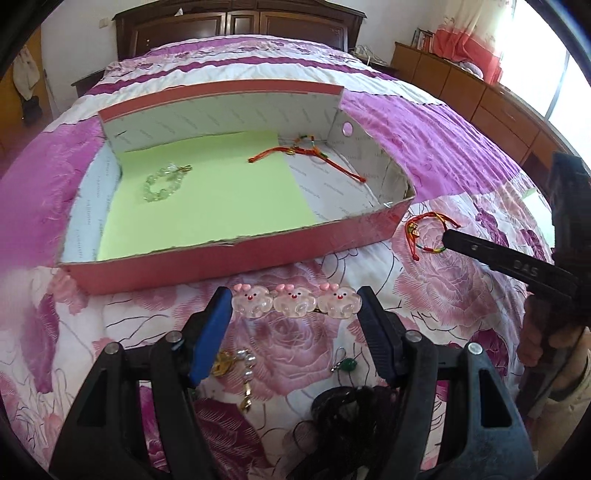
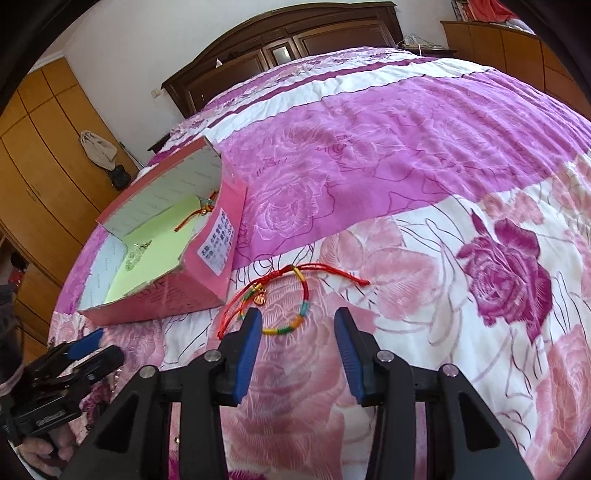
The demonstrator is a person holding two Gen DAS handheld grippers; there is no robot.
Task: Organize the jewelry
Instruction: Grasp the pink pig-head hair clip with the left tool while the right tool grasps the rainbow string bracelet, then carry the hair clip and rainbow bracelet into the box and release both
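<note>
1. Bed (image 1: 424, 122) with rose-print pink quilt; dark wooden headboard (image 1: 240, 22) at the far end.
2. Pink cardboard box (image 1: 236, 254) on the quilt holds a clear bead bracelet (image 1: 162, 181) and a red cord bracelet (image 1: 306, 155).
3. My left gripper (image 1: 295, 306) pinches a three-piglet hair clip (image 1: 295, 301) endwise between its pads.
4. My right gripper (image 2: 297, 323) stands spread, empty, its tips just over a multicoloured cord bracelet (image 2: 284, 299) beside the box.

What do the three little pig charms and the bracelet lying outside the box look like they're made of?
Pig charms: probably clear glossy resin or plastic; see-through bodies with highlights, pink painted bows and snouts. Bracelet: braided red cord wrapped in coloured thread, matte and limp, with a small gold-coloured pendant, possibly metal.
</note>
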